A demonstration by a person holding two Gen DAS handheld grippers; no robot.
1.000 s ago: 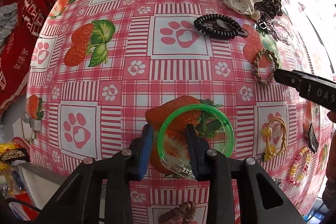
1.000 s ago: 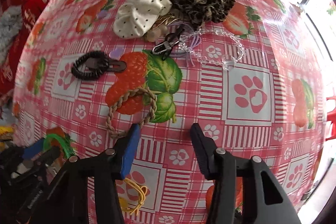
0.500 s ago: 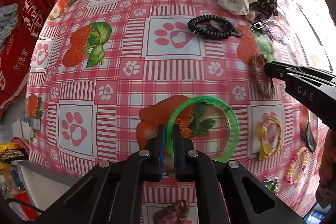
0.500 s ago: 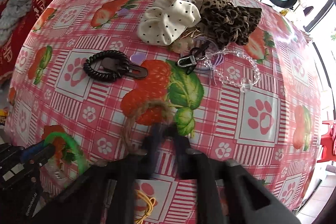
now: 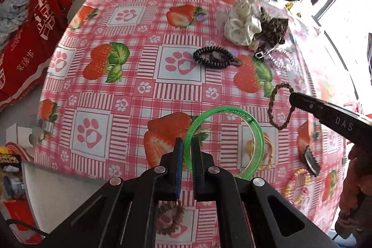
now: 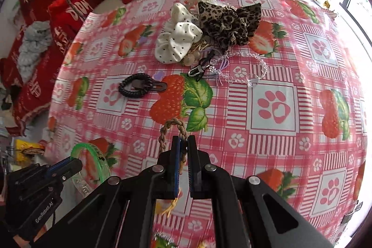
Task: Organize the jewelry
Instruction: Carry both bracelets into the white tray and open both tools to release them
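Observation:
My left gripper (image 5: 187,143) is shut on the rim of a green translucent bangle (image 5: 252,127), lifted off the strawberry tablecloth (image 5: 116,76). My right gripper (image 6: 183,142) is shut on a braided tan rope bracelet (image 6: 164,131), which hangs from its pads above the cloth. In the left wrist view the right gripper (image 5: 294,98) comes in from the right with the rope bracelet (image 5: 270,106) dangling. The right wrist view shows the left gripper (image 6: 74,160) at lower left holding the bangle (image 6: 102,156).
A black coil hair tie with a clip (image 5: 212,57), a white dotted scrunchie (image 5: 240,26), a leopard scrunchie (image 6: 229,22) and a clear bead bracelet (image 6: 244,69) lie toward the far side. A yellow cord tie (image 5: 267,152), a pastel bead bracelet (image 5: 298,186) and a brown coil tie (image 5: 169,213) lie near.
Both grippers shut, the left on the green bangle and the right on the rope bracelet. Both then rose, lifting their pieces off the cloth.

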